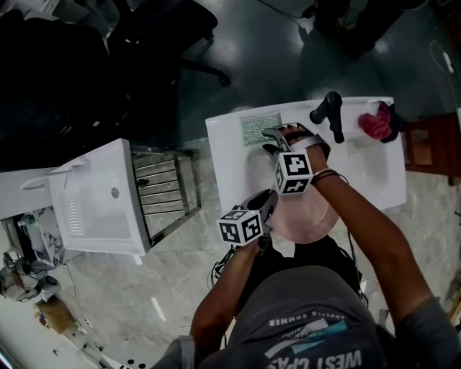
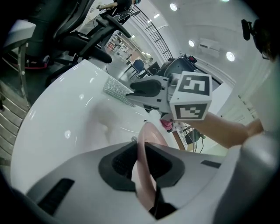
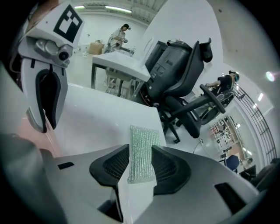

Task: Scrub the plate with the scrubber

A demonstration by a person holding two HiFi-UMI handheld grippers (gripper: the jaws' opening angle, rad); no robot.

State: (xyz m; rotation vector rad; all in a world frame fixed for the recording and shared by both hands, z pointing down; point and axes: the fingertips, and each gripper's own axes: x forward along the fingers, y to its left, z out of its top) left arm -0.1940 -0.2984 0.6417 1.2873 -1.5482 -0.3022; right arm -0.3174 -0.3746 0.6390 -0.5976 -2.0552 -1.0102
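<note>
The left gripper (image 2: 141,162) is clamped on the pink plate (image 2: 146,175), at the middle of the head view. The right gripper (image 3: 141,173) has its jaws apart around the green scrubber (image 3: 142,151), which lies flat on the sink (image 1: 230,166) edge, above the plate. This looks like the pick-up step: next the jaws must squeeze the scrubber.

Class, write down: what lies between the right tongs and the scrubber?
Nothing. The right gripper view shows the scrubber lying flat on the white sink, right between the jaws of the open right tongs, with nothing else in the way.

Pale marbled floor (image 1: 173,288), metal slatted rack (image 1: 167,193), black office chairs (image 3: 183,78), white table (image 3: 120,65), round ceiling lights (image 2: 174,7)
</note>
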